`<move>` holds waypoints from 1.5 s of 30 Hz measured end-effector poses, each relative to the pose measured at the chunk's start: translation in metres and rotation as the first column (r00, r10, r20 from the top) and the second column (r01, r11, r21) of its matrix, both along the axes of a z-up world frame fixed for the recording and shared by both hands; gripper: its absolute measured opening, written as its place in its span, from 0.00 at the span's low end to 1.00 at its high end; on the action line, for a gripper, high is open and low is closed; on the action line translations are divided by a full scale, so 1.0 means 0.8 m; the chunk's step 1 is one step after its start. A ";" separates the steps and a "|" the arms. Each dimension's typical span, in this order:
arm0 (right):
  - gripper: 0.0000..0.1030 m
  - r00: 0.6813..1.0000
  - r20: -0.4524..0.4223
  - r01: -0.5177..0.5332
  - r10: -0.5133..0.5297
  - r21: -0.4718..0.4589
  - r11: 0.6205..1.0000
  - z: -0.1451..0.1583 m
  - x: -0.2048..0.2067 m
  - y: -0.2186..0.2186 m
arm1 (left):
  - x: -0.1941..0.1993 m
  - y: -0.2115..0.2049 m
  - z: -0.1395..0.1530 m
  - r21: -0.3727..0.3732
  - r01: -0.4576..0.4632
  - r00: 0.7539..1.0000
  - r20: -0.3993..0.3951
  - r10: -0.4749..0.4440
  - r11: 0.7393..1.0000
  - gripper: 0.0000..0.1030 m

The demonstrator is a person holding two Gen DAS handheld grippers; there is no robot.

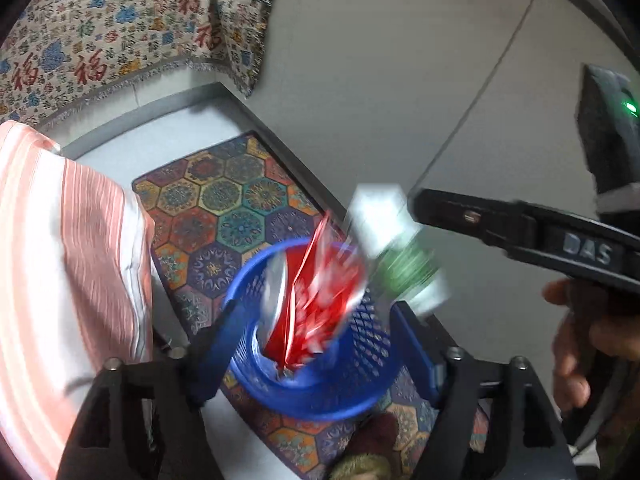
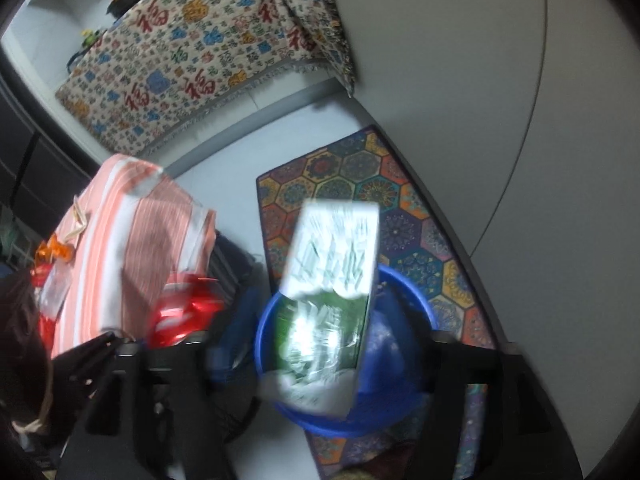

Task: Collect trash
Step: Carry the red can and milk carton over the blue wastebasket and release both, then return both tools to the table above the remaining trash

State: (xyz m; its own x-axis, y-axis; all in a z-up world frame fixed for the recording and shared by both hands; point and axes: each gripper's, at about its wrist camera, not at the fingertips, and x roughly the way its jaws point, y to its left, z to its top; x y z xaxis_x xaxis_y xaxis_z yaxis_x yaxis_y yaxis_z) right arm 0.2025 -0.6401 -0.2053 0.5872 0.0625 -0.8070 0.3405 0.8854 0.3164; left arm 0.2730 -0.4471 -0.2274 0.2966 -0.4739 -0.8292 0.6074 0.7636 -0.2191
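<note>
The left wrist view alone shows the person's hand [image 1: 580, 344] on the right gripper [image 1: 416, 204]; the right wrist view alone shows the carton's full printed face. The blue mesh basket [image 1: 360, 400] on the patterned mat [image 1: 224, 200] contains a red-and-white wrapper [image 1: 316, 304], blurred. The green-and-white carton [image 2: 332, 292] is at its rim. Both the left gripper [image 1: 316, 344] and the right, angled downward, have fingers apart, gripping nothing.
</note>
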 end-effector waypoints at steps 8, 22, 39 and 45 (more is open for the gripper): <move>0.82 0.980 0.181 0.113 -0.085 -0.149 0.982 0.071 -0.051 0.010 | -0.037 0.059 0.073 -0.178 -0.003 0.990 0.137 0.028 0.984 0.75; 0.95 0.918 0.317 -0.147 0.239 -0.289 0.946 0.134 -0.071 0.268 | -0.136 0.363 0.124 -0.023 -0.179 0.945 0.274 0.179 0.984 0.75; 1.00 0.803 0.001 -0.568 0.596 -0.303 0.765 0.011 -0.014 0.525 | -0.104 0.579 0.059 0.126 -0.580 0.807 0.219 0.548 0.804 0.83; 1.00 0.842 -0.058 -0.528 0.536 -0.290 0.798 0.014 0.014 0.531 | -0.090 0.593 0.051 0.144 -0.625 0.778 0.197 0.597 0.767 1.00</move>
State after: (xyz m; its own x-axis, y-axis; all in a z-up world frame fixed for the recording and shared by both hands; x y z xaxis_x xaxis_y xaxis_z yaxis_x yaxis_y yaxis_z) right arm 0.2138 -0.2155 -0.1939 0.5496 0.1426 -0.8232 -0.2150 0.9763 0.0256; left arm 0.2010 0.0277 -0.1867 0.5811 0.0081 -0.8138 0.0096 0.9998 0.0168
